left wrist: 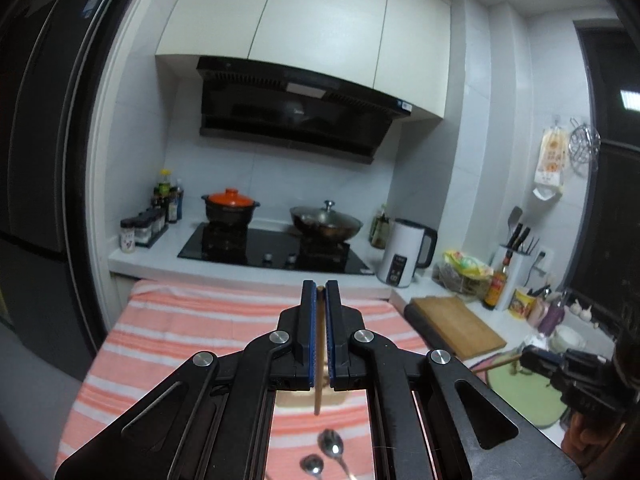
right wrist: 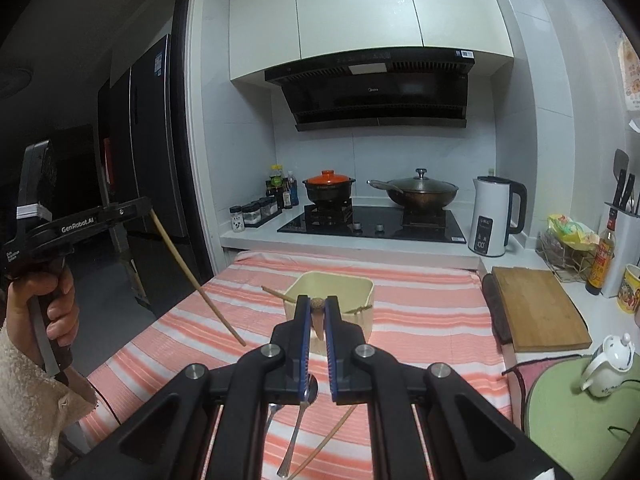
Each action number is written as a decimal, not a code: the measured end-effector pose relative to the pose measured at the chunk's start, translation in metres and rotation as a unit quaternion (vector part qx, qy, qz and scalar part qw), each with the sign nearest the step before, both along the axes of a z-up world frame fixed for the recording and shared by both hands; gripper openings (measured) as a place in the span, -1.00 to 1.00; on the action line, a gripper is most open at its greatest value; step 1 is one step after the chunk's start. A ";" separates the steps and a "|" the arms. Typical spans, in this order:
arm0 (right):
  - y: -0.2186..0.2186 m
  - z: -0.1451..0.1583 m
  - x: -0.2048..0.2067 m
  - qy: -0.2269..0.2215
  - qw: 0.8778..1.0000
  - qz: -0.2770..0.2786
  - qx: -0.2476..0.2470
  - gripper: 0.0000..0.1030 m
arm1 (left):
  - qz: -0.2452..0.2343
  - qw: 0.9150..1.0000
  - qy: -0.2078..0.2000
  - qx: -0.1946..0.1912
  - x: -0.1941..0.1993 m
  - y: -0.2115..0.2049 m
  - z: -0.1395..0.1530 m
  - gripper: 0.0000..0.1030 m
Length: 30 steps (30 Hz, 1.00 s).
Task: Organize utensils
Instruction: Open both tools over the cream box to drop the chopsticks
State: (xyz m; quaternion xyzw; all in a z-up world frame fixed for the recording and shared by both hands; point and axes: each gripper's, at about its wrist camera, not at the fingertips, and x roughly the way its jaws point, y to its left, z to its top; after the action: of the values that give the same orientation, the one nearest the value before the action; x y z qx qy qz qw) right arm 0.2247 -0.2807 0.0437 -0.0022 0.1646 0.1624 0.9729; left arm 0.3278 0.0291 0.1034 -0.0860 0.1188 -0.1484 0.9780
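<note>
My left gripper (left wrist: pixel 320 289) is shut on a wooden chopstick (left wrist: pixel 319 360); in the right wrist view the left gripper (right wrist: pixel 149 204) is raised at the left and the chopstick (right wrist: pixel 196 276) slants down over the striped cloth (right wrist: pixel 420 304). My right gripper (right wrist: pixel 318 300) is shut on a brown wooden utensil (right wrist: pixel 319 312), just in front of a cream square holder (right wrist: pixel 332 292) with a chopstick (right wrist: pixel 276 293) leaning in it. A metal spoon (right wrist: pixel 308 392), a fork (right wrist: pixel 272 412) and another chopstick (right wrist: pixel 324 444) lie on the cloth below. Two spoons (left wrist: pixel 330 446) show in the left view.
A wooden cutting board (right wrist: pixel 536 308) lies right of the cloth. A white teapot (right wrist: pixel 608 364) stands on a green mat (right wrist: pixel 580 412). A white kettle (right wrist: pixel 494 216), a wok (right wrist: pixel 420 194) and an orange-lidded pot (right wrist: pixel 329 188) stand at the stove behind. A dark fridge (right wrist: pixel 136 160) is at the left.
</note>
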 end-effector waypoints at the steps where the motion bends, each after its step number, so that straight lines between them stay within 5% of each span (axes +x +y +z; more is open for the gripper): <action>1: 0.002 0.004 0.007 -0.007 1.000 0.000 0.001 -0.86 | 0.005 1.000 -0.009 -0.004 0.009 -0.002 0.004 -0.97; 8: 0.018 0.007 0.075 -0.022 1.000 -0.012 -0.008 -0.86 | 0.028 0.999 -0.017 -0.005 0.078 -0.027 -0.007 -0.97; 16: 0.019 -0.042 0.158 0.050 0.999 -0.006 0.015 -0.86 | 0.008 0.998 0.057 0.016 0.138 -0.047 -0.064 -0.97; 26: 0.032 -0.093 0.189 0.119 0.993 0.008 0.005 -0.80 | -0.018 0.988 0.149 0.037 0.155 -0.048 -0.118 -0.93; 27: 0.031 -0.095 0.187 0.121 0.993 0.012 0.008 -0.79 | -0.022 0.986 0.158 0.038 0.152 -0.046 -0.120 -0.74; 28: 0.031 -0.095 0.184 0.122 0.992 0.014 0.011 -0.71 | -0.027 0.985 0.167 0.040 0.148 -0.043 -0.123 -0.31; 30: 0.026 -0.094 0.173 0.114 0.993 0.011 0.018 -0.32 | -0.026 0.983 0.177 0.044 0.134 -0.035 -0.129 0.41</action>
State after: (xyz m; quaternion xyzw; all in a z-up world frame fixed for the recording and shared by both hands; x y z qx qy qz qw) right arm 0.3979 -0.2543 -0.0503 0.0316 0.2711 0.1752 0.9460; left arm 0.4622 -0.0062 -0.0257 -0.0647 0.2989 -0.1505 0.9401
